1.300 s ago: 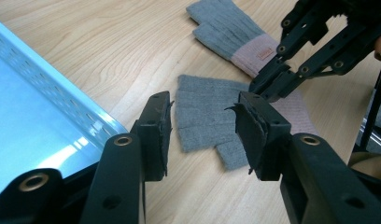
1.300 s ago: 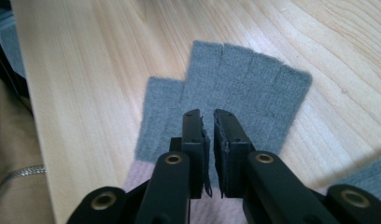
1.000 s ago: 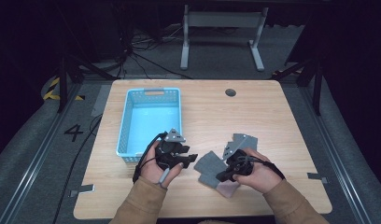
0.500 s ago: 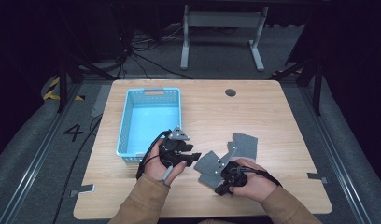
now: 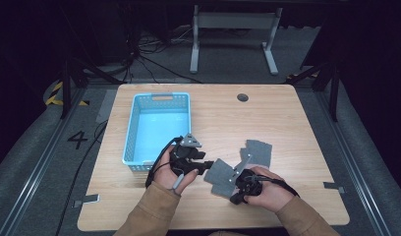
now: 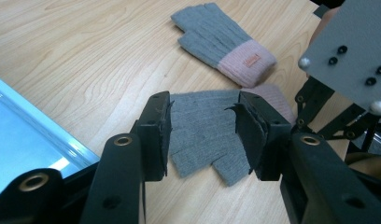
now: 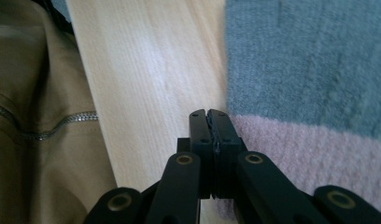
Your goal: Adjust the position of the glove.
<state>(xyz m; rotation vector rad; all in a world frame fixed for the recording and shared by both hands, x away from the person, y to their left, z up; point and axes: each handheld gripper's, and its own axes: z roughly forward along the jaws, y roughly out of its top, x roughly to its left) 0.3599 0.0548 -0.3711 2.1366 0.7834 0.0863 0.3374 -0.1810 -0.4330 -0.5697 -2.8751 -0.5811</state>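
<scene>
Two grey knit gloves with pink cuffs lie toward the near right part of the desk (image 5: 287,113), and the work in hand looks like gathering them for the blue basket (image 5: 131,128), which stands empty on the left half with its near rim close to the front edge. The nearer glove (image 6: 202,133) lies flat, fingers pointing at the left gripper (image 6: 202,135), whose jaws stand about half open on either side of the knit without pressing it, so it seems lined up for a bite on the finger end rather than already gripping. The right gripper (image 7: 210,116) has its jaws closed tight at the edge of that glove's pink cuff (image 7: 310,154); whether a fold of cloth is caught between them I cannot tell (the tips meet right where the fabric begins, with bare wood on the other side). Held so, it would pin or lift the cuff end while the other tool takes the fingers, which keeps a limp glove from sliding on the smooth wood. The second glove (image 6: 223,42) lies just beyond, toward the right edge, apart from both tools and untouched. Both hands sit low near the front edge, wrists resting, a posture suited to fine alignment.
</scene>
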